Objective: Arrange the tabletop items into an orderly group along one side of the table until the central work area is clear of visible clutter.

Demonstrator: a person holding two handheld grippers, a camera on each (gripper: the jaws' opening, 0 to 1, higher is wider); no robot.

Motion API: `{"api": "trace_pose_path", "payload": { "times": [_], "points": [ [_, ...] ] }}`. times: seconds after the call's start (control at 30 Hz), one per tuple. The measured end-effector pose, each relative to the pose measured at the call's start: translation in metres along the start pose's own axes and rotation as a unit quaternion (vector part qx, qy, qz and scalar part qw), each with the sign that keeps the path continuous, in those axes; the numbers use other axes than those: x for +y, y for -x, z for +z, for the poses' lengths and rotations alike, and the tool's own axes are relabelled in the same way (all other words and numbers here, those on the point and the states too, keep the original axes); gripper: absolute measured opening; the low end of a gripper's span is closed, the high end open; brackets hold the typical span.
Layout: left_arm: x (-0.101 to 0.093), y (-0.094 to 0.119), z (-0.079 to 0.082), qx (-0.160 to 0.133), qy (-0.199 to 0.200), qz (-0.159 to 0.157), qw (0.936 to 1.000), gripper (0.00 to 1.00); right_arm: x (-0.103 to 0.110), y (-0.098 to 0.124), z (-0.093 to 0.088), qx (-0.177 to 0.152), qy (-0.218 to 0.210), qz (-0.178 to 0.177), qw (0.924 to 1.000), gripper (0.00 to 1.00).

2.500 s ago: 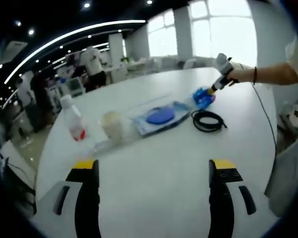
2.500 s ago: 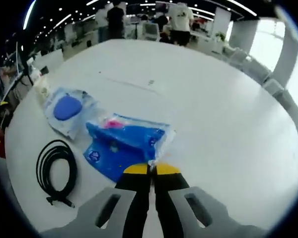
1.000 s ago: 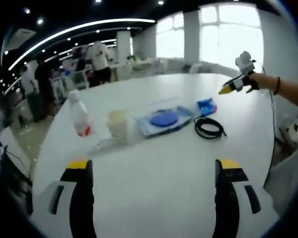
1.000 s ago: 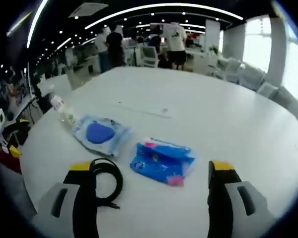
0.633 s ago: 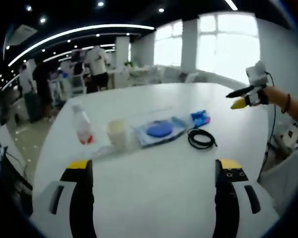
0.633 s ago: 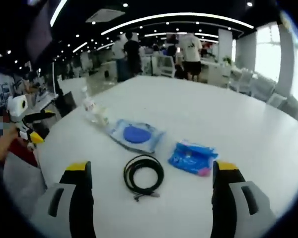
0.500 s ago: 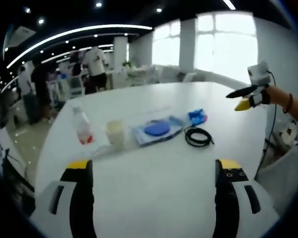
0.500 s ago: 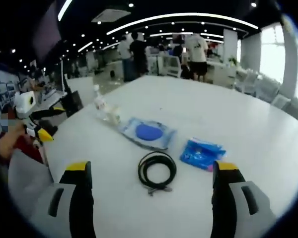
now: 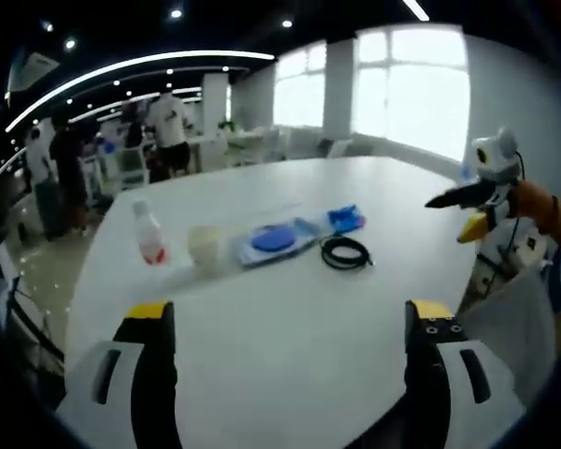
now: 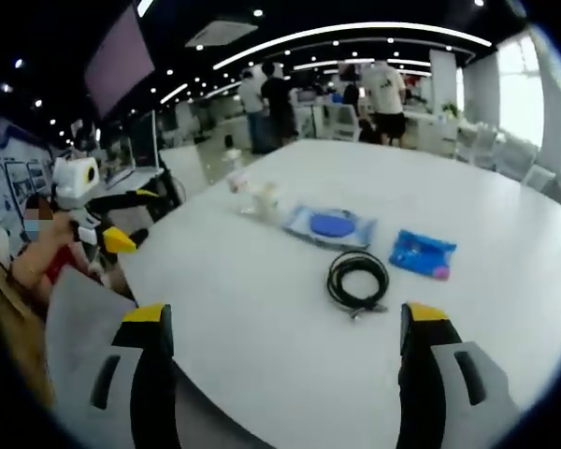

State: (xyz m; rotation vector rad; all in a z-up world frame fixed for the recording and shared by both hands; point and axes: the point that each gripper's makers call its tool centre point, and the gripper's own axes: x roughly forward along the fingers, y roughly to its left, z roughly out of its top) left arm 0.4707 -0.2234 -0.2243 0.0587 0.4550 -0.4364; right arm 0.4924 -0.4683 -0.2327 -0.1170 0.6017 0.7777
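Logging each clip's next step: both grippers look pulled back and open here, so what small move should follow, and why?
Probably reach the right gripper, open and empty, toward the coiled black cable. It lies apart from the row of clear bottle, blue-disc packet and blue pouch, nearer the white table's centre.

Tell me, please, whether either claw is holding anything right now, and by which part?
Nothing is held. The left claw and the right claw are both open and empty, away from the black cable and blue packet on the table.

Left gripper was held with jaws spread wide, gripping nothing. Right gripper likewise stood wide apart and empty, raised in a hand.
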Motion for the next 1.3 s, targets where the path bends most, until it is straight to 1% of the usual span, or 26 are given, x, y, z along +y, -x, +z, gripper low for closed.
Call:
{"api": "trace_pose_path", "payload": {
  "times": [0.1, 0.23, 0.33, 0.6, 0.93, 1.0, 1.07, 1.2, 1.3],
  "points": [
    [-0.005, 0.006, -0.001, -0.003, 0.001, -0.004, 1.0, 0.99, 0.006, 0.007, -0.004, -0.005, 0.001, -0.005, 1.0, 1.0],
    [-0.008, 0.014, -0.001, -0.01, 0.008, 0.003, 0.9999, 0.99, 0.014, 0.013, -0.008, -0.009, 0.003, -0.008, 0.9999, 1.0],
    [-0.012, 0.017, -0.002, -0.011, 0.014, 0.001, 0.9998, 0.99, 0.018, 0.016, -0.008, -0.016, 0.0, -0.005, 0.9999, 1.0],
    [-0.019, 0.026, 0.0, -0.017, 0.012, 0.005, 0.9998, 0.99, 0.029, 0.024, -0.003, -0.035, -0.002, 0.004, 0.9994, 1.0],
    [-0.015, 0.031, -0.007, -0.015, 0.015, 0.011, 0.9997, 0.99, 0.035, 0.025, -0.006, -0.031, 0.0, 0.007, 0.9995, 1.0],
    [-0.015, 0.031, -0.008, -0.012, 0.016, 0.011, 0.9997, 0.99, 0.035, 0.027, -0.006, -0.035, -0.002, 0.005, 0.9994, 1.0],
    [-0.015, 0.03, -0.008, -0.013, 0.014, 0.01, 0.9998, 0.99, 0.037, 0.027, -0.008, -0.035, -0.003, 0.007, 0.9994, 1.0],
    [-0.015, 0.029, -0.004, -0.021, 0.013, 0.007, 0.9997, 0.99, 0.041, 0.026, -0.017, -0.024, -0.006, 0.014, 0.9996, 1.0],
    [-0.015, 0.028, -0.003, -0.022, 0.011, 0.003, 0.9997, 0.99, 0.044, 0.026, -0.019, -0.024, -0.009, 0.016, 0.9995, 1.0]
  ]
}}
